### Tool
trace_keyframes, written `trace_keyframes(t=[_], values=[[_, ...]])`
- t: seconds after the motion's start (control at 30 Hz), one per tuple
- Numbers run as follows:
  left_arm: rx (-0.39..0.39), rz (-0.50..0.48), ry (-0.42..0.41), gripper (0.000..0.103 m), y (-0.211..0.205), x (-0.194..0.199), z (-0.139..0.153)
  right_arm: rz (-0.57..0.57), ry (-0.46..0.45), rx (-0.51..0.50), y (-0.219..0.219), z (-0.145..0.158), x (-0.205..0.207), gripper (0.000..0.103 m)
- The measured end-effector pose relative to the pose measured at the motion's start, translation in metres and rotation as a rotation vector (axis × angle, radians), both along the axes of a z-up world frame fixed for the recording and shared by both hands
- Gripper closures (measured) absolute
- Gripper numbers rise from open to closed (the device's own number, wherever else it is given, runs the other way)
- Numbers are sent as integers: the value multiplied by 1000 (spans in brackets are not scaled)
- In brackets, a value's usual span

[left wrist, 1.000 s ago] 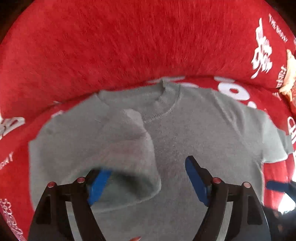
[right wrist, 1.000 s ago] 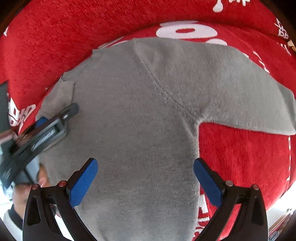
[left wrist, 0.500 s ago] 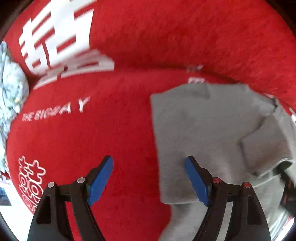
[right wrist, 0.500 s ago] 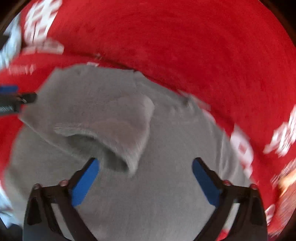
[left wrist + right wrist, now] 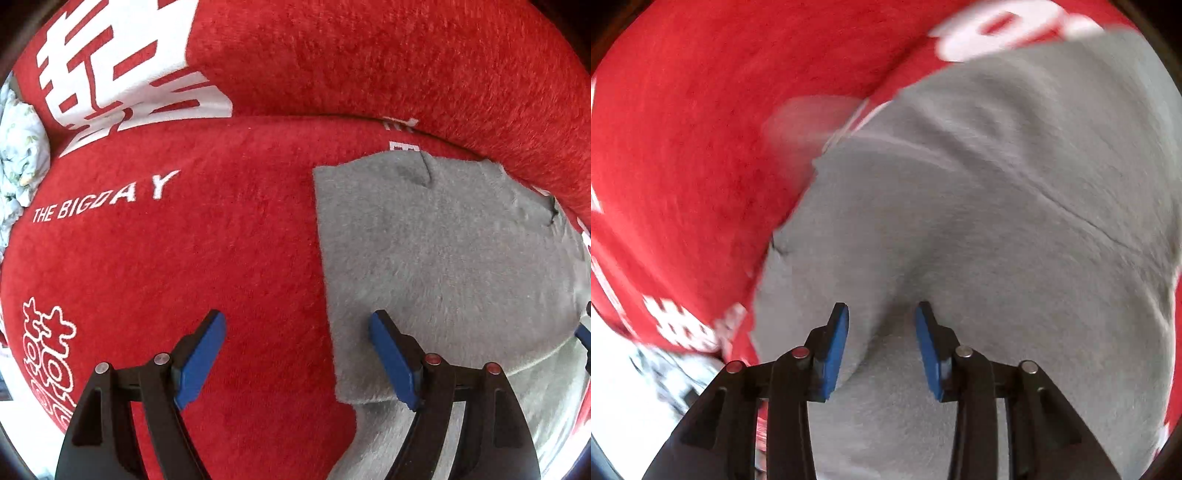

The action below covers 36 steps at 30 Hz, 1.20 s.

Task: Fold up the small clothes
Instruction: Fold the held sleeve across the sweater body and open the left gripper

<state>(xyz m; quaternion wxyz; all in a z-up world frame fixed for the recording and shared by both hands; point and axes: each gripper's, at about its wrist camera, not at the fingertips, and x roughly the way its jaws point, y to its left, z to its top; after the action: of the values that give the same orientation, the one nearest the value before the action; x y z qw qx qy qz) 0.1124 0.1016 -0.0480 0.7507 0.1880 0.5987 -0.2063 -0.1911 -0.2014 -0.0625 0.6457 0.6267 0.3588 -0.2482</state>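
Note:
A small grey sweater point(image 5: 443, 266) lies on a red plush cover with white print point(image 5: 184, 258). In the left wrist view its left side is folded over the body, with a straight edge. My left gripper point(image 5: 295, 354) is open and empty, just above the cover at that folded edge. In the right wrist view the sweater point(image 5: 997, 206) fills the frame. My right gripper point(image 5: 881, 339) has its blue pads partly closed, with a ridge of grey fabric bunched between them. The view is blurred, and the pads show no firm pinch.
A pale floral cloth point(image 5: 20, 155) sits at the far left edge. The red cover rises into a backrest point(image 5: 369, 55) behind the sweater. The cover's front edge and a bright floor point(image 5: 646, 369) show at lower left in the right wrist view.
The left sleeve was folded onto the body and released. My left gripper swung left to the folded edge. My right gripper moved to the right side and narrowed its jaws around bunched fabric.

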Motion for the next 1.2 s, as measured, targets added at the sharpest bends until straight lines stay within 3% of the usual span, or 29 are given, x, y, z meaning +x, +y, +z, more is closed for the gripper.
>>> trace_keyframes(t=[0.23,0.37,0.4,0.43,0.57,0.7,0.83,0.97,1.03,1.07,1.17,1.2], values=[[-33,-45,26,22,20,-19,22,-41,-3,32,-8,1,-5,59],[-32,-112,67,22,10,-32,14,-8,12,20,-17,0,5,61],[-25,-128,63,22,4,-36,11,17,33,7,-18,0,10,73],[-10,-137,46,22,-1,-38,8,38,56,-5,-17,0,15,97],[116,-143,-147,22,-8,-38,4,64,76,-44,-13,12,10,96],[88,-125,-95,20,12,-29,2,85,122,-30,-7,0,-1,96],[176,-214,-114,20,26,-43,12,95,127,-45,-5,5,-7,93],[112,-145,-65,20,35,-35,30,126,194,-114,-4,22,-14,82],[84,-124,-71,20,26,-28,35,123,188,-141,-7,29,-18,60],[67,-116,-77,20,17,-27,37,116,187,-146,-10,31,-19,54],[38,-123,-103,20,-16,-25,34,104,178,-160,-17,32,-14,56],[40,-127,-105,20,-24,-26,31,109,178,-173,-18,34,-14,70]])
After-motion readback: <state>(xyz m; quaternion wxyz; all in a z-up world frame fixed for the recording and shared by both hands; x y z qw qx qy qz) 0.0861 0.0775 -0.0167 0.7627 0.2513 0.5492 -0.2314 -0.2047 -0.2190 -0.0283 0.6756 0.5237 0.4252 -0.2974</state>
